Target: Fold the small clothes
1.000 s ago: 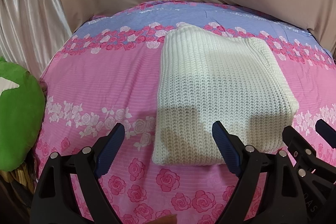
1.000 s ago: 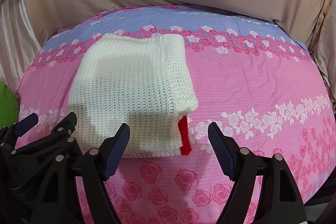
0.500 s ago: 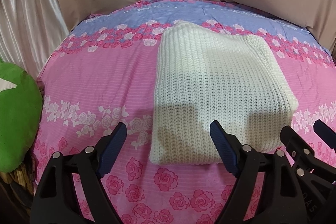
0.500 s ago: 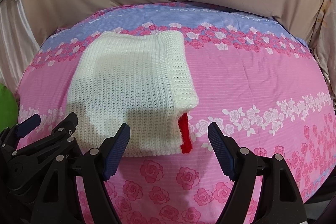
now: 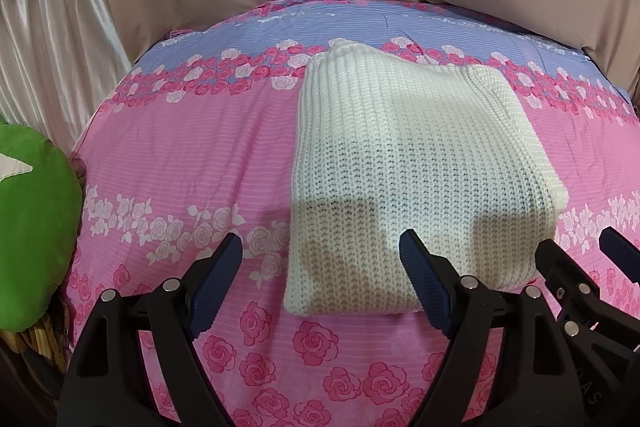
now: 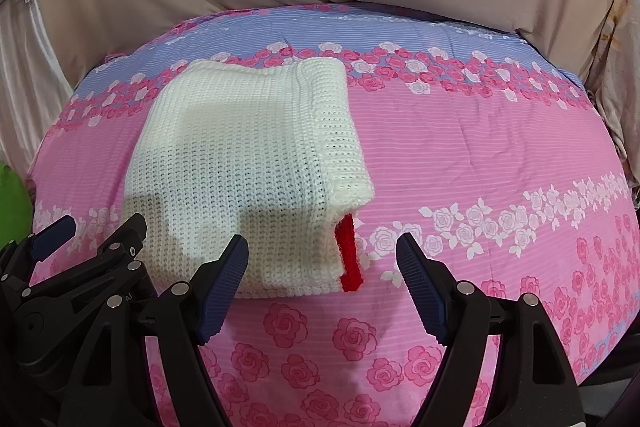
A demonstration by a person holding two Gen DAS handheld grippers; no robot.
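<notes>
Lying folded at centre frame on the rose-print bed (image 5: 180, 155), the soft, light, floppy white knit sweater (image 5: 408, 167) is best pinched at its near corners, with left claw (image 5: 320, 279) and right claw (image 6: 322, 277) spread, empty.

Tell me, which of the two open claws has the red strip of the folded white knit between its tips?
The right gripper: the red strip at the white knit's corner shows between its fingertips. The left gripper frames only white knit and pink bedspread.
</notes>
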